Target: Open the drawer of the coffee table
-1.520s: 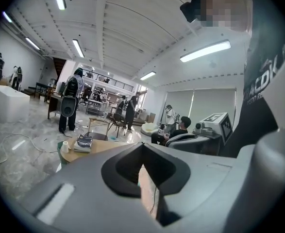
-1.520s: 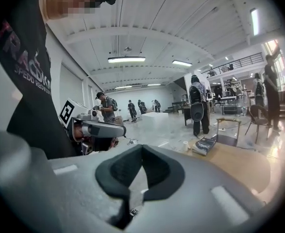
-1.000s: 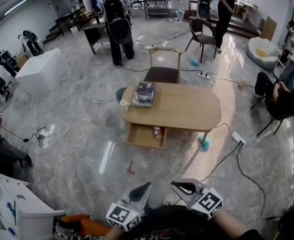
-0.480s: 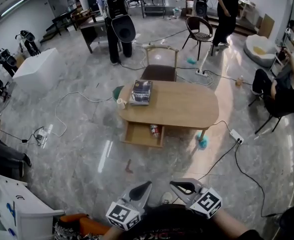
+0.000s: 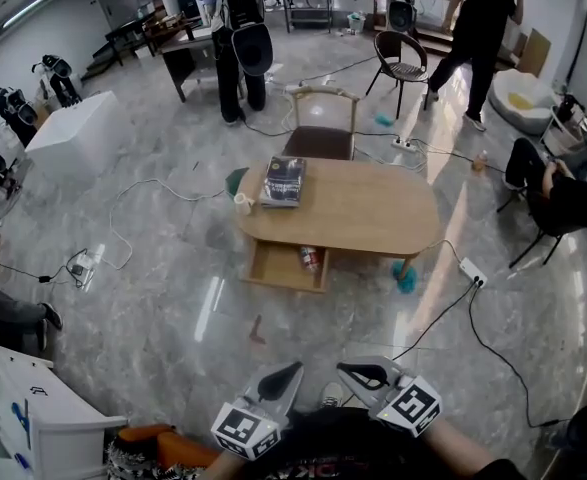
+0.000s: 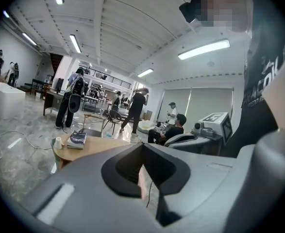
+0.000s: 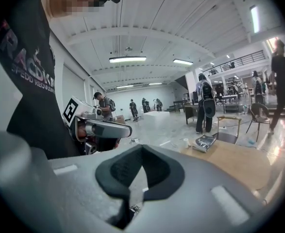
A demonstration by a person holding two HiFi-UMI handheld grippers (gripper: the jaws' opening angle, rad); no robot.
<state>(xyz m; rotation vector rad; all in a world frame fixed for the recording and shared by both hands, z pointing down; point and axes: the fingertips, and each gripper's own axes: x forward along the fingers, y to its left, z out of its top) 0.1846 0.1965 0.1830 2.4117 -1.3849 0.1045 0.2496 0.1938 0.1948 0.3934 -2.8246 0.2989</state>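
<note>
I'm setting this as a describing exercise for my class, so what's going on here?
A person stands back from the coffee table, holding a left gripper and a right gripper close to the body. Both are shut, empty and touching nothing. The table's drawer stands pulled out, with what looks like a can inside. A book and a cup sit on the tabletop.

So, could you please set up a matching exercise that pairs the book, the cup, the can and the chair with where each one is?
Things:
1 book
2 cup
3 can
4 chair

Places:
A in the open drawer
B on the floor at the far side of the table
C lying flat on the table top
D standing at the table's left end, as the head view shows it

Pairs: 1-C, 2-D, 3-A, 4-B
</note>
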